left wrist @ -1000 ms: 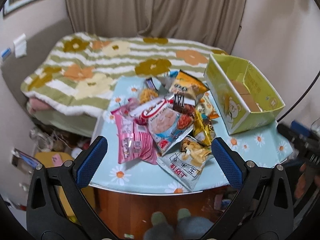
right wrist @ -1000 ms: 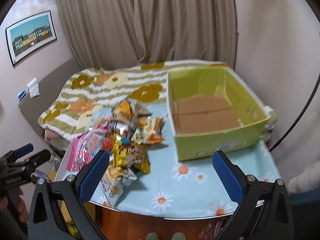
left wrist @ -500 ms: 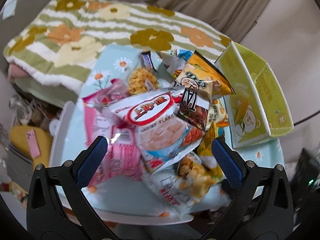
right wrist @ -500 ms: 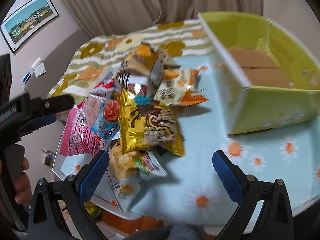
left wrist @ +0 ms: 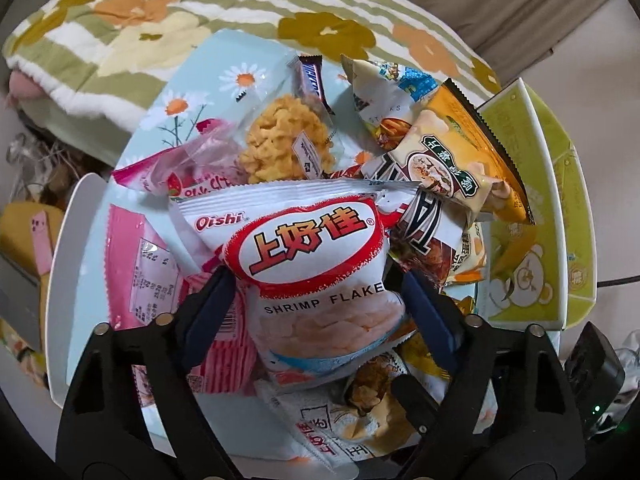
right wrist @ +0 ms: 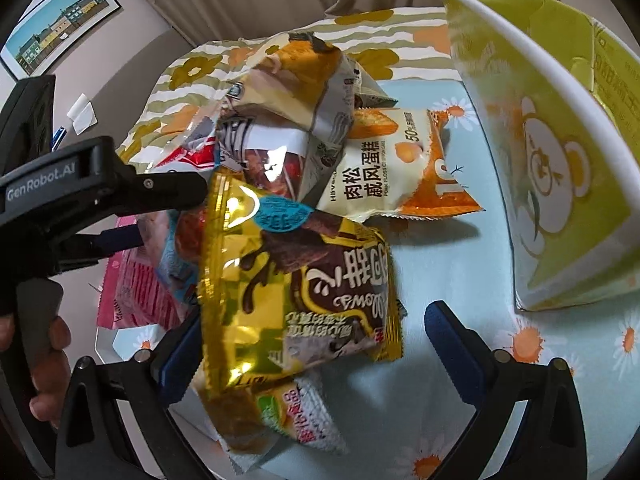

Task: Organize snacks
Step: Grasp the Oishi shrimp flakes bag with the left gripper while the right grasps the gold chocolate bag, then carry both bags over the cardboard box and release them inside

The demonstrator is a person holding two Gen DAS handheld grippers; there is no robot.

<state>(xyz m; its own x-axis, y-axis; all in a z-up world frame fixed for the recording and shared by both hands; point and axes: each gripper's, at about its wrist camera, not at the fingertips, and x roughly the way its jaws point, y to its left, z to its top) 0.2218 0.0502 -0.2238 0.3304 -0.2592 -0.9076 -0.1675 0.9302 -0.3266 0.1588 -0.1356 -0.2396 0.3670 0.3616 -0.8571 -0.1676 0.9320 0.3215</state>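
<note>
A pile of snack bags lies on the round table (left wrist: 224,60). My left gripper (left wrist: 316,304) has its blue pads against both sides of the white Oishi shrimp flakes bag (left wrist: 316,256) on top of the pile. My right gripper (right wrist: 312,344) is open around the gold chocolate snack bag (right wrist: 296,280), its left pad close to the bag and its right pad apart from it. The yellow-green cardboard box (right wrist: 560,184) with a bear print stands at the right; it also shows in the left wrist view (left wrist: 536,264). The left gripper shows in the right wrist view (right wrist: 120,196).
Around the shrimp flakes lie a pink bag (left wrist: 140,272), a clear noodle-snack pack (left wrist: 284,140), a chocolate bar (left wrist: 312,80), an orange-beige bag (left wrist: 452,160) and a pork floss cake bag (right wrist: 384,176). A flowered blanket (left wrist: 160,20) covers the bed behind.
Both grippers have moved down and into the pile. The left jaws have narrowed onto the shrimp flakes bag. The right gripper has come around the gold bag.
</note>
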